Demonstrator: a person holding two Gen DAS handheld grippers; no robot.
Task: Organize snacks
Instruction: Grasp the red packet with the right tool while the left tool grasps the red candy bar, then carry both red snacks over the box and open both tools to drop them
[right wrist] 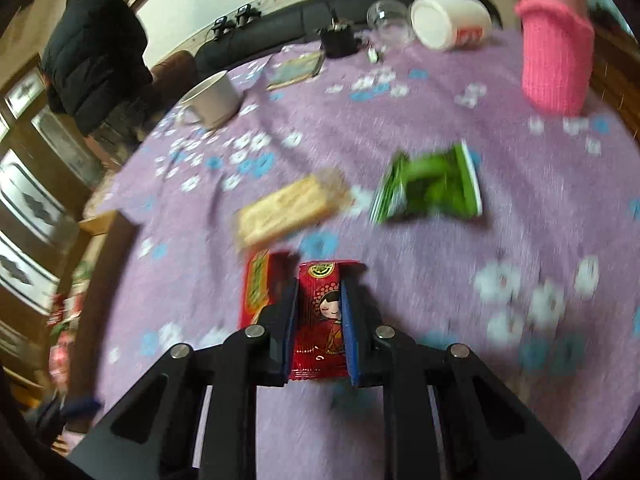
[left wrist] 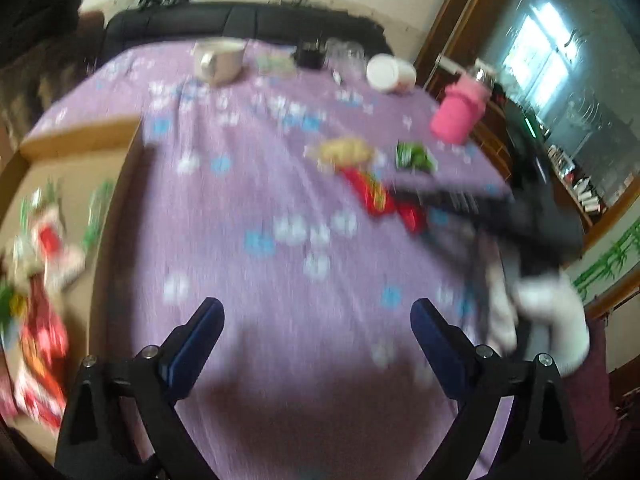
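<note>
Between the right gripper (right wrist: pixel 319 312) fingers sits a red snack packet (right wrist: pixel 320 320), clamped from both sides, printed doll face up, its end sticking out past the tips. Just left of those fingers a second red packet (right wrist: pixel 258 292) lies on the purple floral tablecloth (right wrist: pixel 400 120); whether it touches the held one, cannot tell. Ahead of the tips, a pale cracker pack (right wrist: pixel 288 208), and ahead-right a green packet (right wrist: pixel 428 186), both loose on the cloth, near each other but apart. Left gripper (left wrist: pixel 318 320) fingers are spread wide with nothing between them, hovering over bare cloth; the right tool shows as a dark blur ahead-right of them. Far left of the left fingers, off the table edge, a cardboard box (left wrist: pixel 80 136) holds a pile of packets (left wrist: pixel 40 280), blurred. Progress, judged: a good part looks sorted into the box, one packet is in hand, about three are left on the table. Farther out past the snacks: white mug (right wrist: pixel 212 100), clear glass (right wrist: pixel 390 20), white tub (right wrist: pixel 450 20) on its side, pink knitted bottle (right wrist: pixel 556 60) ahead-right. None blocks the path toward the box; the pink bottle stands near the green packet, mild knock risk.
</note>
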